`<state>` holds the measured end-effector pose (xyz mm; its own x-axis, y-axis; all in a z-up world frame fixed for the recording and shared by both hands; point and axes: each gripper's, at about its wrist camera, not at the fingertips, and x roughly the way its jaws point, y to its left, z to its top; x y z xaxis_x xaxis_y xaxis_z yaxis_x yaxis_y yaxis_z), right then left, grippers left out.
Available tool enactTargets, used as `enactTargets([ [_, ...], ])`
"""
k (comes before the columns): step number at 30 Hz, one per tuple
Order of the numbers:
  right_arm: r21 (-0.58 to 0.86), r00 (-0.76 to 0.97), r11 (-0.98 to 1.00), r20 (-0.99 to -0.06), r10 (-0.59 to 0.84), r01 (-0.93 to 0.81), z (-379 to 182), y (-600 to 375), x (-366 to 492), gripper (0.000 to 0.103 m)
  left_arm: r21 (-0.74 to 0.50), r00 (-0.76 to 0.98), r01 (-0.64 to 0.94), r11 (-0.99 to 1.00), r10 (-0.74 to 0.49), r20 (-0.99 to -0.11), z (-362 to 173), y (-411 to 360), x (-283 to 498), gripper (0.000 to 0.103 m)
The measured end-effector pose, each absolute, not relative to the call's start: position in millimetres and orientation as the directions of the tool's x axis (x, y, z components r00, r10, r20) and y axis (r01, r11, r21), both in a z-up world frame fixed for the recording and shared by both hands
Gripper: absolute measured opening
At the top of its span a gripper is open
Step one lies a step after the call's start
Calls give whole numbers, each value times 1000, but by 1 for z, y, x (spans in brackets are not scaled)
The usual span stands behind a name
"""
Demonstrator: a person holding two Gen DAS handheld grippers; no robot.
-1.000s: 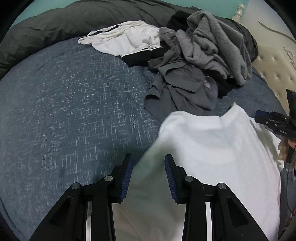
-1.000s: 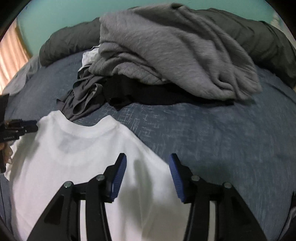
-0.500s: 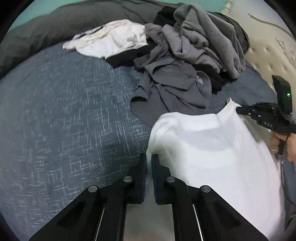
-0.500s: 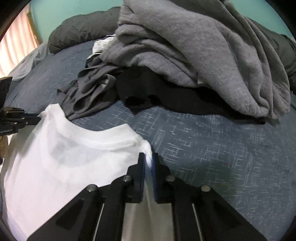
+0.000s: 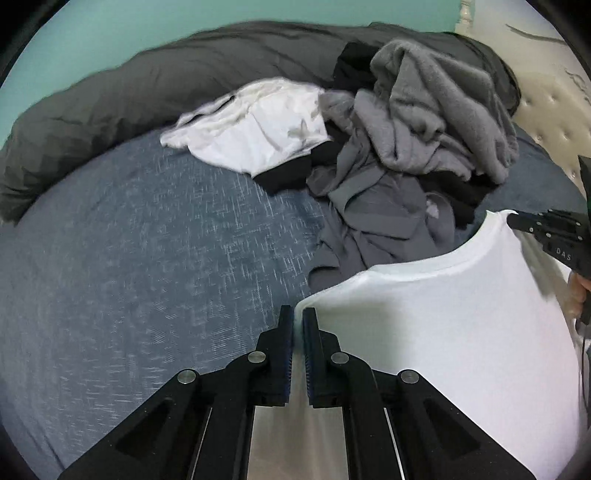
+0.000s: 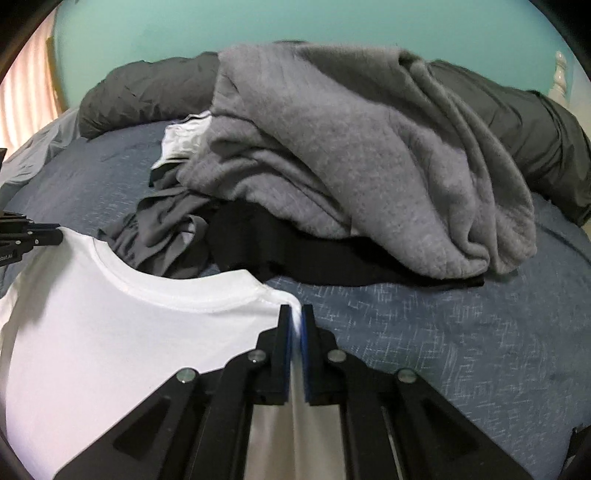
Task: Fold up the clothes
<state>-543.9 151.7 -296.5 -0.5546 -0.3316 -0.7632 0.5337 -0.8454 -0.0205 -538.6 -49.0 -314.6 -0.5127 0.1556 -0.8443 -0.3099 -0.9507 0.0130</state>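
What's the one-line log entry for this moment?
left gripper: shut on white shirt | right gripper: shut on white shirt | clothes pile: unfolded

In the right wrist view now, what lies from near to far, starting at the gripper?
Right hand-held gripper → white T-shirt → black garment → grey sweater → dark duvet → teal wall.

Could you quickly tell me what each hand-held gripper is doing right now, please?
Left hand-held gripper: shut on the white T-shirt at one shoulder.
Right hand-held gripper: shut on the white T-shirt at the other shoulder.
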Motion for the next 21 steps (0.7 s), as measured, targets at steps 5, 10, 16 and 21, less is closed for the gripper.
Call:
enactTargets([
  [5, -7, -511, -856, -805, -302, 517, -322, 154, -551, 4, 9, -458, -298, -954, 135, -879, -349, -48, -544, 7],
  [10, 48, -495, -867, -805, -327, 496, -322, 163, -558, 16, -19, -474, -270, -963, 150, -868, -343, -60, -543, 22],
  [16, 122, -555, -894, -746, -369, 431, -281, 225, -533, 50, -109, -522, -180, -978, 189, -832, -314, -105, -508, 26],
  [21, 187, -596, -912, -706, -383, 365, -248, 287, -503, 50, -147, -526, -146, -978, 202, -826, -309, -130, -445, 27],
])
